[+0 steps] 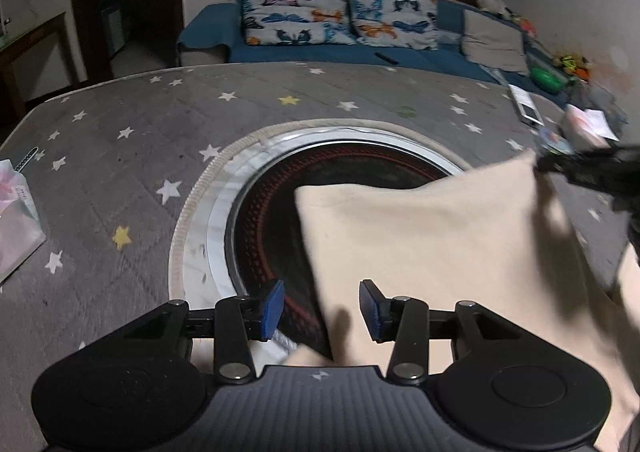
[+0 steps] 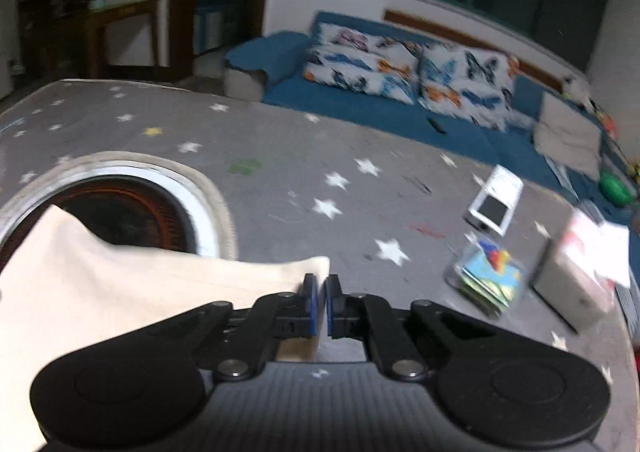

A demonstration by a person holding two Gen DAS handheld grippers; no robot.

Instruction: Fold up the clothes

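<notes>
One cream garment (image 1: pixel 452 244) is in play, and two grippers. It lies draped over the near right part of the bench (image 1: pixel 120 140), which wears a grey star-print cover, and its left edge crosses the round black cooktop (image 1: pixel 280 208) set into the bench middle. Two butterfly cushions (image 1: pixel 340 14) and one plain grey cushion (image 1: pixel 494 40) sit on the blue sofa (image 1: pixel 404 58) beyond the far bench edge.

The left gripper (image 1: pixel 320 310) has its jaws spread wide — the blue pads (image 1: pixel 272 308) stand well apart, with a fold of the cloth lying in the gap between them but neither pad pressing it. The right gripper (image 2: pixel 321 302) has its jaws nearly closed, pinching a corner of the cream garment (image 2: pixel 120 292) between the pads; in the left view that corner is lifted up at the right, held by the dark, blurred gripper.

Open cover runs wide to the left and far side of the cooktop. Along the right edge things crowd in — one white device (image 2: pixel 496 206), one stack of colourful booklets (image 2: pixel 490 278), one white box (image 2: pixel 580 276). At the left edge lies one clear plastic bag (image 1: pixel 16 216).
</notes>
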